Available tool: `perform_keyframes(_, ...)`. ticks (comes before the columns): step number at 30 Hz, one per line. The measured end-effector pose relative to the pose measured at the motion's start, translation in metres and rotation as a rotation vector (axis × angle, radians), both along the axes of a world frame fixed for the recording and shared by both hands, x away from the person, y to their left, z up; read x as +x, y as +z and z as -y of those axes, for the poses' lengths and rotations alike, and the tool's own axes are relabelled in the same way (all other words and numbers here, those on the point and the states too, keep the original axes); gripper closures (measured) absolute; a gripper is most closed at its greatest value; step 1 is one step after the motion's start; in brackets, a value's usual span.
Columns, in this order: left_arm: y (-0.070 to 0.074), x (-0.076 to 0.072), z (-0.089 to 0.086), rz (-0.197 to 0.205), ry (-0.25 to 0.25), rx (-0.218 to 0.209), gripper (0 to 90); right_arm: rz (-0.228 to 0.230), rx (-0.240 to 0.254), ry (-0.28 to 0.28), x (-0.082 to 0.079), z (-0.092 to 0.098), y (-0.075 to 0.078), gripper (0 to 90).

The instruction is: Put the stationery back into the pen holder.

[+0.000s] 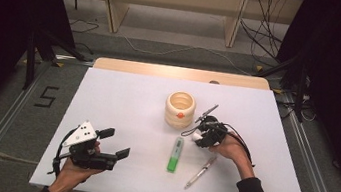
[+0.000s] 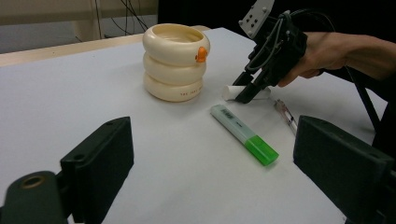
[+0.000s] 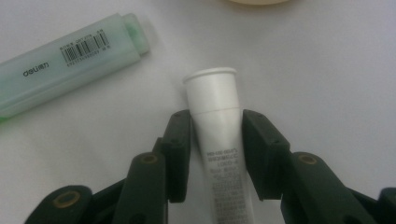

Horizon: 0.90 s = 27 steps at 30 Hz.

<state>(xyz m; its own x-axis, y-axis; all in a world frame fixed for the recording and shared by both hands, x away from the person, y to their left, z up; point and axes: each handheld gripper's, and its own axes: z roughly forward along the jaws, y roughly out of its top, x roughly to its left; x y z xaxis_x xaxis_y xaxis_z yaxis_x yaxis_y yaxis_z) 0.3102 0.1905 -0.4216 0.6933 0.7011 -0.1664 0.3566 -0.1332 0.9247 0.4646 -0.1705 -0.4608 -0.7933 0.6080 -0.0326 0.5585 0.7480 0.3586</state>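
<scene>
A: Left side?
B: Left gripper (image 1: 112, 142) rests on the white table (image 1: 122, 99), jaws wide apart, nothing between them.
A: Centre?
B: Cream ringed holder (image 1: 179, 109); green highlighter (image 1: 175, 154) lies in front of it.
A: Right?
B: Right gripper (image 3: 215, 135) clamps the white tube (image 3: 217, 116), lying on the table just beside the highlighter. A pen (image 1: 200, 172) lies nearby.

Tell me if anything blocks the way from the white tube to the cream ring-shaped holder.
Nothing visible does. The white tube lies between the right gripper jaws; bare table separates it from the cream holder. The green highlighter and pen lie off that path.
</scene>
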Motion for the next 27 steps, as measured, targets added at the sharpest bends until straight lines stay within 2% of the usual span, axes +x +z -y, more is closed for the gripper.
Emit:
perform_keyframes(9,-0.0001,0.0001,0.0,0.0,0.0,0.001,11.7,-0.011,-0.029,0.014,0.0007,-0.0041,0.001,67.3)
perform_keyframes(17,0.0,0.0001,-0.0001,0.0,0.0,0.0,11.8,0.018,-0.059,0.048,-0.0027,-0.0075,0.002,68.2)
perform_keyframes(22,0.0,-0.0001,-0.0003,-0.001,0.001,-0.002,11.8,0.029,-0.049,0.047,-0.0036,-0.0063,0.0044,68.3)
perform_keyframes(27,0.0,0.0,-0.0002,-0.001,0.001,-0.001,11.8,0.043,-0.007,0.029,-0.0027,-0.0004,0.0079,68.4)
